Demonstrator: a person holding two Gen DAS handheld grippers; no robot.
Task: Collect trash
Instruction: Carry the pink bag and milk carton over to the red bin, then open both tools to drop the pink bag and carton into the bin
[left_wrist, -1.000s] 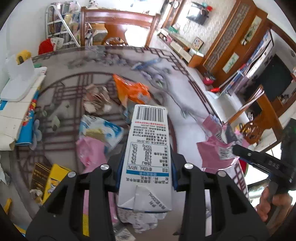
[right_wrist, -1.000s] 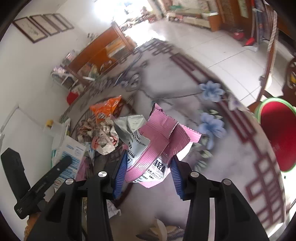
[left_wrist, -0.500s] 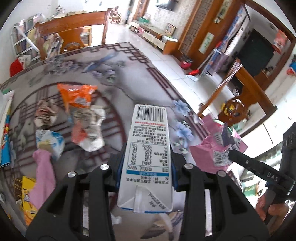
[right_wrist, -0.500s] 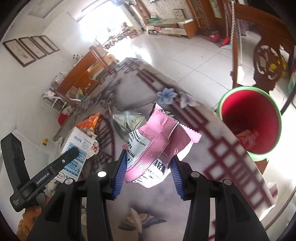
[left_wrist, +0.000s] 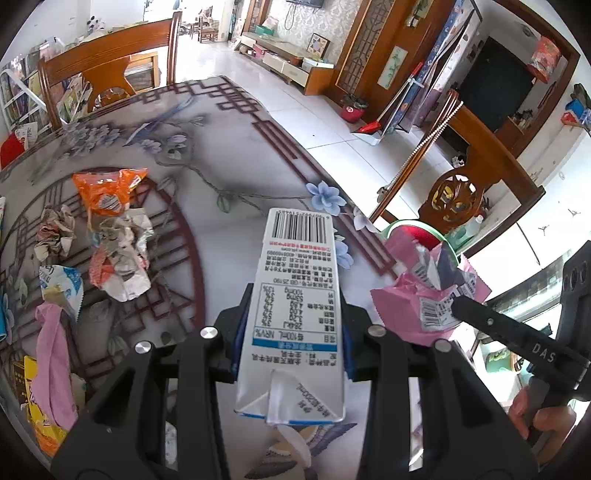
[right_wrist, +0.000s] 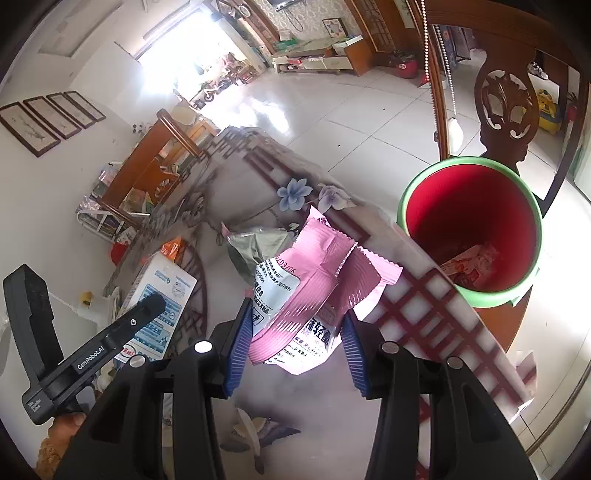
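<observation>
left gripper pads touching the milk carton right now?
Touching. Left wrist view: both pads of the left gripper press the milk carton's sides, holding it off the table.

Right tongs' arm (left_wrist: 517, 338): "DAS", lower right of the left wrist view.
Left tongs' arm (right_wrist: 99, 349): "GenRobot.AI", lower left of the right wrist view.
Milk carton (left_wrist: 295, 314): barcode, "NRV%", "100mL".
Pink wrapper (right_wrist: 314, 291): partial date "03/06".

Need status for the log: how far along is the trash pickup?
Partly done. The red bin already holds some wrappers at its bottom. In hand: left tool grips a milk carton, right tool grips a pink wrapper, both near the bin. Left: orange bag, crumpled paper and more on the table.
</observation>
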